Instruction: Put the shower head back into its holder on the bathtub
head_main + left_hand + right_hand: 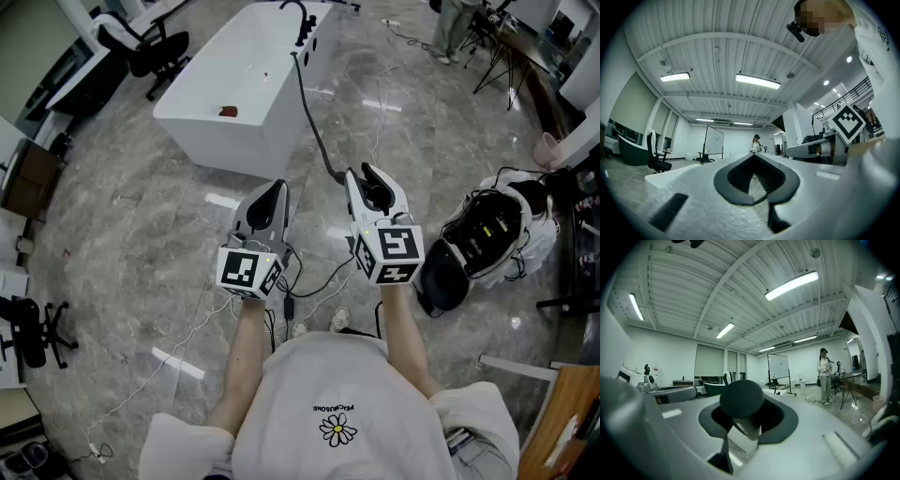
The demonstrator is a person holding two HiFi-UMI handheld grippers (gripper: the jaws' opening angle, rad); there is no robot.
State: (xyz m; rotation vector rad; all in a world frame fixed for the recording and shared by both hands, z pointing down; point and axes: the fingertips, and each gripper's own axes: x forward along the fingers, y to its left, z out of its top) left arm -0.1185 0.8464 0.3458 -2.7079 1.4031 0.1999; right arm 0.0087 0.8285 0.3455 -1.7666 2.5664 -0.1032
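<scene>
one tool (368, 183), wide, on shower head (741, 399)

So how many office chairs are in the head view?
2: one chair at top left near the bathtub, another chair at the left edge; more may be hidden.

- White shirt (309, 375), lower centre of the head view: I see a tiny dark line of print (333, 408) above a daisy emblem (337, 430). It is upside down to me and seems to read "PEACEMINUSONE".
- Marker cube (248, 272) on the left gripper (277, 189), and its twin (392, 253) on the right gripper (364, 180): square black-and-white block patterns, with no letters or numbers.
- Whiteboard (714, 139), middle of the left gripper view: too small for me to read anything.
</scene>
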